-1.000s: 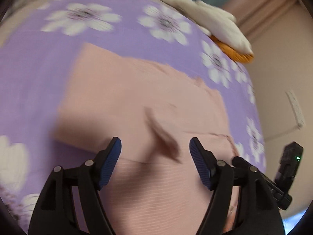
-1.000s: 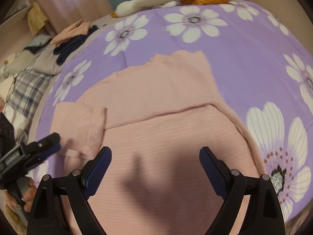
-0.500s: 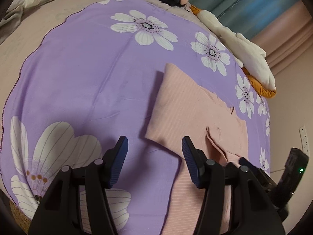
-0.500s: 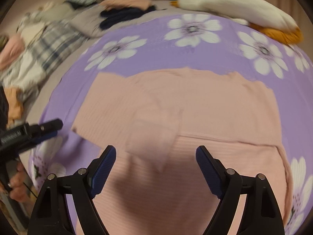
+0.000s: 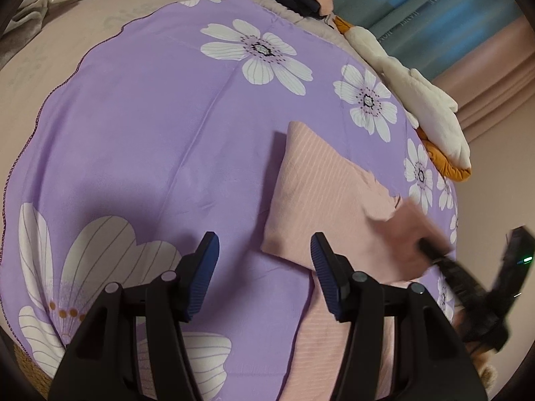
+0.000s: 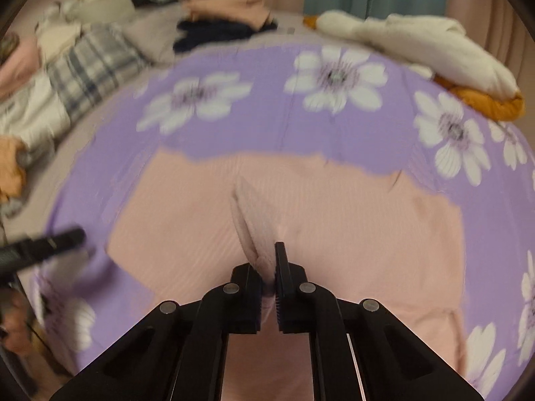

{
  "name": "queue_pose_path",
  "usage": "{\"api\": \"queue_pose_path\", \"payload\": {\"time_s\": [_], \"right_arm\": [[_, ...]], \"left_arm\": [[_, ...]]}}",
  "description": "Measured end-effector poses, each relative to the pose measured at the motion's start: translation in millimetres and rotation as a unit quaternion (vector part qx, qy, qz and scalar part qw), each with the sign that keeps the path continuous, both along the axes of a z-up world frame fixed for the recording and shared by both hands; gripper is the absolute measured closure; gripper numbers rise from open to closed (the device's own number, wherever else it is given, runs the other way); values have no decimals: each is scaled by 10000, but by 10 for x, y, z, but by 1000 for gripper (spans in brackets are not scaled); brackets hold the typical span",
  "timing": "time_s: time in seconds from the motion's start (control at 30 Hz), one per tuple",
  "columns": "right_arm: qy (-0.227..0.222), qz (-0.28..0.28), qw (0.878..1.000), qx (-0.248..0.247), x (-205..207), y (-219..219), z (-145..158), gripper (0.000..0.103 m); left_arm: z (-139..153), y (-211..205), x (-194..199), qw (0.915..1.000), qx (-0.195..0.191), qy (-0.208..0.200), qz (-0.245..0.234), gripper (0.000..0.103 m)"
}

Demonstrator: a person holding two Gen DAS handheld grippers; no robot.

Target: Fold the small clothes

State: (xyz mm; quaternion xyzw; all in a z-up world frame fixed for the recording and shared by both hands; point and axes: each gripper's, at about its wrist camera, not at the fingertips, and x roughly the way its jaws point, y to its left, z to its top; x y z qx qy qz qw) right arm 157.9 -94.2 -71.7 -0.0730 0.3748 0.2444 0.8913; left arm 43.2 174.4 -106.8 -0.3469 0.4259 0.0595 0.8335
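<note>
Pink ribbed garment [image 5: 321,200] lies on the purple flowered sheet [image 5: 150,133], its near end cut off behind the left gripper [image 5: 264,267]. That claw hangs wide, the garment's corner just ahead to its right. The blurred right gripper [image 6: 267,267] pinches a raised fold of the garment [image 6: 334,214].

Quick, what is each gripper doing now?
Left gripper: open, holding nothing.
Right gripper: shut on a fold of the pink garment.
</note>
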Motion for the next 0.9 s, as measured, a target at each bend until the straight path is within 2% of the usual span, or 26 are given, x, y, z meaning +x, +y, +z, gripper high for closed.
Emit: {"api": "queue_pose_path", "payload": {"time_s": [0.17, 0.3, 0.37, 0.43, 0.53, 0.7, 0.9], "right_arm": [[-295, -170, 9991, 268, 141, -233, 463, 95], [-799, -401, 9958, 186, 211, -374, 836, 96], [-938, -409, 9947, 131, 247, -401, 926, 96], [-1100, -461, 9928, 62, 280, -437, 1011, 96], [-1159, -581, 9915, 89, 365, -520, 1062, 96], [-1072, -783, 9909, 212, 485, -693, 982, 96], [-794, -1037, 9906, 408, 613, -958, 813, 96]], "left_arm": [[11, 36, 98, 9999, -77, 55, 100, 47], [26, -13, 249, 9999, 16, 126, 45, 47], [15, -55, 349, 9999, 60, 157, -30, 47], [4, -108, 448, 9997, 106, 190, -119, 54], [-12, -214, 626, 9993, 133, 190, -304, 63], [-41, -433, 949, 9967, 302, 199, -724, 80], [-119, -639, 1189, 9942, 312, 262, -996, 81]]}}
